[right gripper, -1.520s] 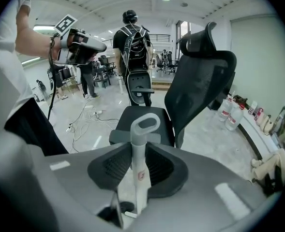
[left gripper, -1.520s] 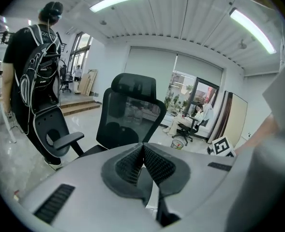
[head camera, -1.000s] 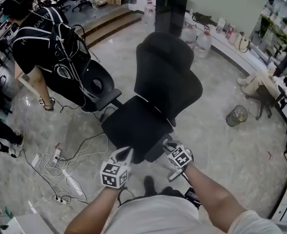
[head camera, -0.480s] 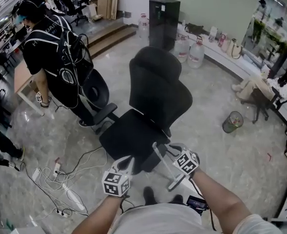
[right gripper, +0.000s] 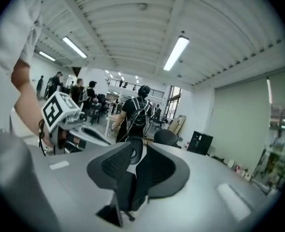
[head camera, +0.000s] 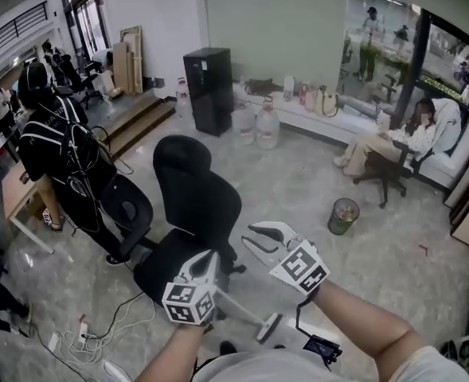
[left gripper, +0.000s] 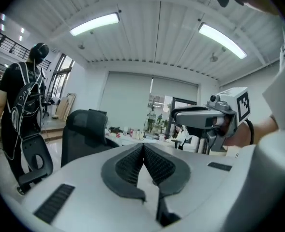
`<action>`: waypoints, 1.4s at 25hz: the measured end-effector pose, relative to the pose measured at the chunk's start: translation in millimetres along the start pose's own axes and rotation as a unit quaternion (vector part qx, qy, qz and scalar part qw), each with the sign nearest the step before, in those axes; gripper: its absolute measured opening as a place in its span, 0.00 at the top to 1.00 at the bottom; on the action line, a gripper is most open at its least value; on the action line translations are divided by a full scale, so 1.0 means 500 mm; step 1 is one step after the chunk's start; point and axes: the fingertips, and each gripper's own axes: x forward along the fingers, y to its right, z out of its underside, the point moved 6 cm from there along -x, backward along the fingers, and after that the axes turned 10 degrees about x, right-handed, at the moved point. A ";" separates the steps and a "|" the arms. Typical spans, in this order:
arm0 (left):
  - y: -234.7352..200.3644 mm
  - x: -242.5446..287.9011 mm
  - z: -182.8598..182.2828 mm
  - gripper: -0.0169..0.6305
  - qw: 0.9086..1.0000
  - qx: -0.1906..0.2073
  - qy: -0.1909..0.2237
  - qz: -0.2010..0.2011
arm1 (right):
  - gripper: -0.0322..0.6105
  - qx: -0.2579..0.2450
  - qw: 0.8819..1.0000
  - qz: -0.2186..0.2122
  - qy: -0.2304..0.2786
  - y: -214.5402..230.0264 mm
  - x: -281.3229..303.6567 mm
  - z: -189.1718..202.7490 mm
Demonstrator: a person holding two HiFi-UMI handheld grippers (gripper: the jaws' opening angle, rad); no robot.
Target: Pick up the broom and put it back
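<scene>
The person holds both grippers out in front, low in the head view. The left gripper (head camera: pixel 209 258) has its jaws clenched tip to tip, with nothing between them. The right gripper (head camera: pixel 248 235), just to its right and slightly farther out, has its jaws apart and closing, with nothing between them. Just beyond them a black mesh-backed office chair (head camera: pixel 193 201) stands on the grey marbled floor (head camera: pixel 298 189). A person in black clothing (head camera: pixel 59 153) stands left of the chair, and a small round waste bin (head camera: pixel 343 216) sits well to its right. The broom cannot be made out in any view.
</scene>
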 end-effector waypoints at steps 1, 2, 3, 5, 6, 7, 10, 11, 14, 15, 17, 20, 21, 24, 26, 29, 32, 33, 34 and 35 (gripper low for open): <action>0.026 0.007 -0.039 0.96 1.000 0.002 0.015 0.001 | 0.80 0.023 1.000 0.004 0.009 0.013 -0.029 -0.025; 0.050 0.010 -0.077 0.96 1.000 0.003 0.029 0.001 | 0.80 0.041 0.999 0.006 0.018 0.021 -0.055 -0.046; 0.073 0.011 -0.113 0.96 0.999 0.005 0.042 0.000 | 0.81 0.056 0.998 0.006 0.026 0.026 -0.078 -0.064; 0.115 0.010 -0.180 0.96 0.998 0.013 0.064 -0.004 | 0.83 0.078 0.996 0.004 0.044 0.031 -0.115 -0.092; 0.137 0.009 -0.211 0.96 0.997 0.017 0.072 -0.005 | 0.84 0.090 0.995 0.001 0.053 0.032 -0.131 -0.104; 0.158 0.008 -0.239 0.96 0.997 0.021 0.078 -0.006 | 0.85 0.100 0.993 -0.003 0.061 0.034 -0.146 -0.116; 0.212 0.000 -0.310 0.96 0.995 0.037 0.094 -0.006 | 0.88 0.121 0.989 -0.021 0.081 0.037 -0.176 -0.157; 0.225 -0.003 -0.326 0.96 0.994 0.043 0.099 -0.008 | 0.88 0.127 0.988 -0.030 0.087 0.036 -0.182 -0.170; 0.248 -0.013 -0.351 0.96 0.993 0.054 0.104 -0.020 | 0.91 0.141 0.984 -0.051 0.100 0.031 -0.197 -0.190; 0.249 -0.019 -0.357 0.96 0.992 0.056 0.105 -0.027 | 0.94 0.142 0.983 -0.058 0.103 0.029 -0.197 -0.195; 0.247 -0.033 -0.363 0.96 0.992 0.059 0.106 -0.041 | 0.95 0.139 0.982 -0.074 0.105 0.020 -0.193 -0.201; 0.244 -0.061 -0.353 0.96 0.991 0.060 0.101 -0.060 | 0.95 0.139 0.981 -0.095 0.098 -0.005 -0.187 -0.197; 0.238 -0.071 -0.348 0.96 0.991 0.060 0.100 -0.067 | 0.95 0.138 0.980 -0.102 0.096 -0.014 -0.180 -0.197; 0.216 -0.096 -0.335 0.96 0.990 0.056 0.099 -0.089 | 0.95 0.133 0.979 -0.119 0.094 -0.036 -0.155 -0.201; 0.212 -0.102 -0.329 0.96 0.989 0.047 0.102 -0.093 | 0.95 0.133 0.979 -0.127 0.093 -0.043 -0.150 -0.199; 0.205 -0.107 -0.321 0.96 0.989 0.038 0.101 -0.099 | 0.95 0.138 0.977 -0.136 0.089 -0.051 -0.137 -0.187; 0.187 -0.113 -0.318 0.96 0.989 0.036 0.097 -0.106 | 0.95 0.143 0.976 -0.142 0.085 -0.059 -0.116 -0.183; 0.182 -0.114 -0.317 0.96 0.989 0.036 0.096 -0.106 | 0.95 0.145 0.975 -0.144 0.083 -0.060 -0.110 -0.182; 0.179 -0.113 -0.315 0.96 0.989 0.035 0.094 -0.105 | 0.95 0.147 0.975 -0.145 0.082 -0.060 -0.106 -0.179; 0.180 -0.112 -0.310 0.96 0.990 0.034 0.092 -0.105 | 0.95 0.149 0.975 -0.147 0.080 -0.059 -0.105 -0.173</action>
